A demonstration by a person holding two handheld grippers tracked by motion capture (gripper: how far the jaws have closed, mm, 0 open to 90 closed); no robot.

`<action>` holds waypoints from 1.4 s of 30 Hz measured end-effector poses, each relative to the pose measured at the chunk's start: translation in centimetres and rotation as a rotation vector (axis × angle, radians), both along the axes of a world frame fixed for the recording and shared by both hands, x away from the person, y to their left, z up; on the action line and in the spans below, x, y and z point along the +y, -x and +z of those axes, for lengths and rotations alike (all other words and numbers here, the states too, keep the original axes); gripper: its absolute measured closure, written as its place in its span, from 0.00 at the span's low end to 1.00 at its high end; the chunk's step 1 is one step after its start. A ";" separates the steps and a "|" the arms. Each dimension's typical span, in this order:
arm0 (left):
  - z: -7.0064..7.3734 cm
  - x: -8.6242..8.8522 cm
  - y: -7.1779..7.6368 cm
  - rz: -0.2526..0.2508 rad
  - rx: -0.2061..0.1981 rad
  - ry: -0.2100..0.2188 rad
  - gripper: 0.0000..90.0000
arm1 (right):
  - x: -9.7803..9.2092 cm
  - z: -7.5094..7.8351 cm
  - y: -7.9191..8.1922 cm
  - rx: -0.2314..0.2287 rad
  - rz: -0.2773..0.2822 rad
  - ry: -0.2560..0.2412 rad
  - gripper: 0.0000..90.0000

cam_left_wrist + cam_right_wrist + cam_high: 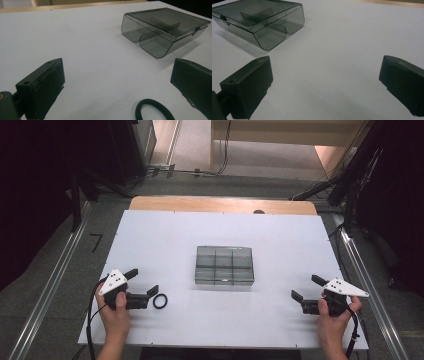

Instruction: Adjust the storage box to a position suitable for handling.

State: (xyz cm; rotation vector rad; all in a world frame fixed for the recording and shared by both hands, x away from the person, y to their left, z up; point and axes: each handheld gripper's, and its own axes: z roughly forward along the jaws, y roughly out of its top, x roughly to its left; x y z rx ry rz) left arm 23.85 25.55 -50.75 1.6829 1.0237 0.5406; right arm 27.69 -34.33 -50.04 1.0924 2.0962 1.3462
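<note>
Left gripper (142, 281): held in the person's left hand (116, 312) at about 8 o'clock on the table (165, 230); jaws stood wide apart, released, grasping nothing.
Black ring (160, 301): lay flat on the white table just beside the tip of the left gripper's nearer jaw, toward 3 o'clock of it; in the left gripper view the ring (153, 111) sat low between the two jaws, nearer the right-hand one, and whether it touched that jaw I could not tell.
Right gripper (307, 287): held in the right hand (334, 320) at about 4 o'clock on the table; jaws spread wide, released, with bare table between them.
Compartment box (224, 265): smoky clear plastic, lid closed, divided inside, at the centre of the table, well apart from both grippers; it lay toward 1 o'clock in the left gripper view (163, 28) and toward 11 o'clock in the right gripper view (259, 21).
</note>
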 end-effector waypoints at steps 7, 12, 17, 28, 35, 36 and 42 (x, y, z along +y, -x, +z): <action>0.1 0.3 0.0 -0.001 -0.012 0.021 0.00 | 0.1 0.0 -0.1 0.003 0.009 0.003 0.00; 0.2 0.5 -0.1 -0.016 -0.009 0.035 0.00 | 0.2 0.2 -0.2 0.008 0.022 0.013 0.00; 0.3 0.9 -0.1 -0.023 -0.013 0.053 0.00 | 0.0 0.7 -0.2 0.014 0.020 -0.018 0.00; 0.3 1.3 -0.3 -0.018 -0.017 0.082 0.00 | 1.0 2.3 -0.1 0.009 0.045 -0.025 0.00; 0.1 1.4 -0.4 -0.008 -0.028 0.099 0.00 | 2.0 3.4 -0.6 0.007 0.079 -0.006 0.00; 0.1 1.5 -0.4 -0.008 -0.028 0.103 0.00 | 2.1 3.6 -0.7 0.008 0.083 -0.010 0.00; 0.0 1.3 -0.3 0.007 -0.043 0.090 0.00 | 3.4 4.9 -1.5 -0.009 0.115 0.001 0.00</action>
